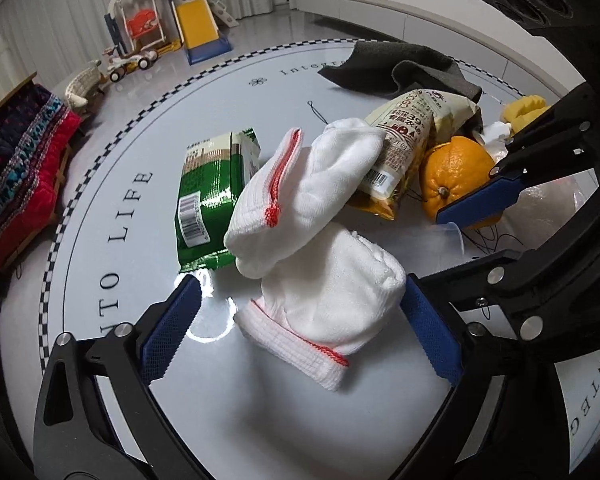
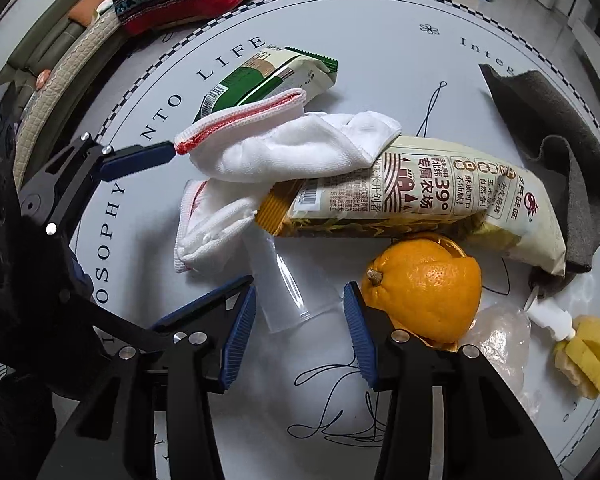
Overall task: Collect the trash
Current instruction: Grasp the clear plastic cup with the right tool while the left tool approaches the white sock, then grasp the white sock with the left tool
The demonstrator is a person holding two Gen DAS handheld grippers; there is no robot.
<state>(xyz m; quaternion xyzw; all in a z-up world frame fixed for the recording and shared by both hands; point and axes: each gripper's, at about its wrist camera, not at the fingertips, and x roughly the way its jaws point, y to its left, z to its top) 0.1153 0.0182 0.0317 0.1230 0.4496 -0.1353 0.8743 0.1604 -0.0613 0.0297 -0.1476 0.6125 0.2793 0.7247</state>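
The left tongs [image 1: 300, 320] stand wide apart around the lower white sock [image 1: 328, 312] in the lower middle of the left wrist view; the right pad seems to touch the cloth, the left pad is clearly apart, so nothing is gripped. The right tongs [image 2: 300, 336] are half open over a clear plastic cup [image 2: 288, 284] that lies on its side at the lower middle of the right wrist view, its rim between the pads but not pressed.

I judge the cup as very light, thin and slippery, and easy to crush. The best hold is probably across the rim, with soft pressure. The sock is soft and will fold, so it may be taken anywhere in the middle.

Just right of the cup is an orange peel [image 2: 424, 288], hollow and limp, touching the right pad. Above it lies a long cream snack bag [image 2: 420, 196], light and crackly, with a second white sock [image 2: 284, 148] draped over its left end. A green packet [image 2: 260, 80] is at the upper left, a grey cloth [image 2: 560, 140] at the upper right, a yellow sponge brush [image 2: 584, 352] at the lower right, all on the round white worktop [image 2: 380, 40].
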